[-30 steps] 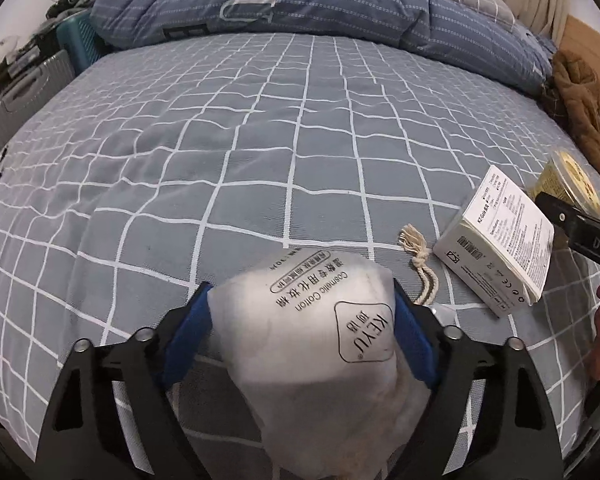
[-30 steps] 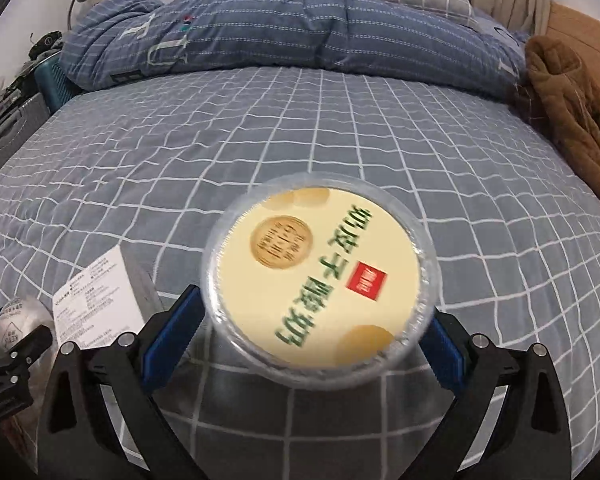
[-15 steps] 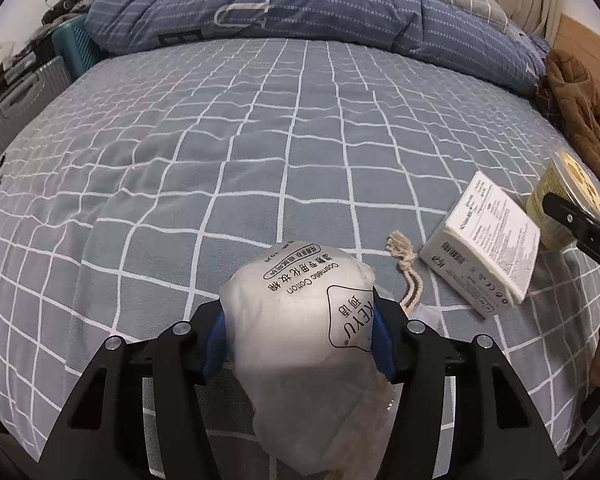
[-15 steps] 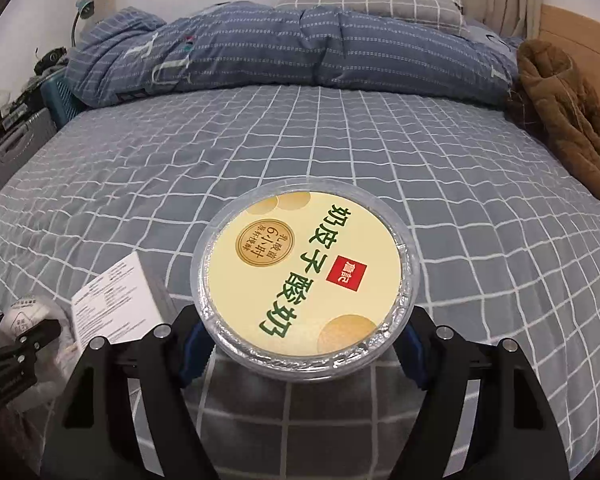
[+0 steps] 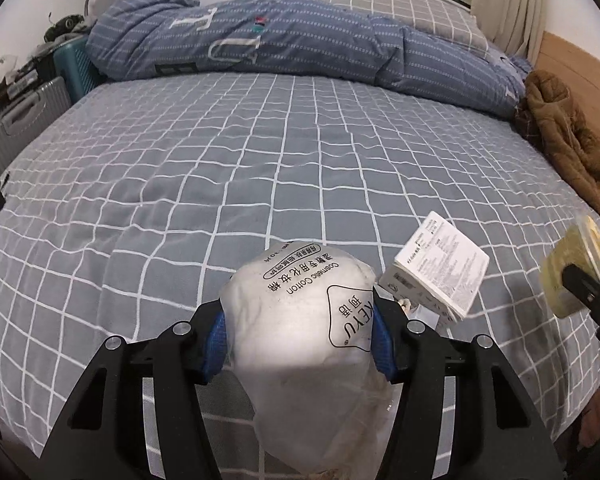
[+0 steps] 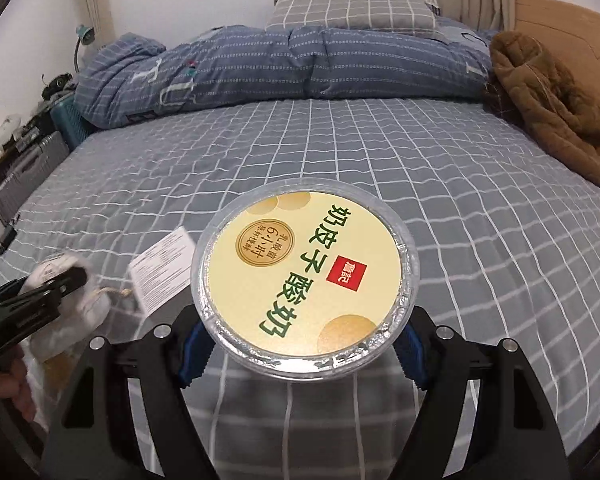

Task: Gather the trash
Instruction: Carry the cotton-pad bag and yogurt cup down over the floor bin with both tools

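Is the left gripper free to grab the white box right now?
Probably not: the left gripper is shut on the cotton bag. The white box lies close beside it on the bed, unobstructed.

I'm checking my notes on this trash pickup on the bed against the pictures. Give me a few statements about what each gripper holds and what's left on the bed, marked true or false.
1. The left gripper is shut on the cotton pad bag. True.
2. The right gripper has open jaws with nothing between them. False: it is shut on the yogurt cup, its pads against the cup's sides.
3. The white box is held by a gripper. False: neither gripper holds it; it sits on the bed sheet.
4. A brown coat lies at the bed's right edge. True.
5. The yogurt cup's foil lid is peeled off. False: the printed lid covers the cup.
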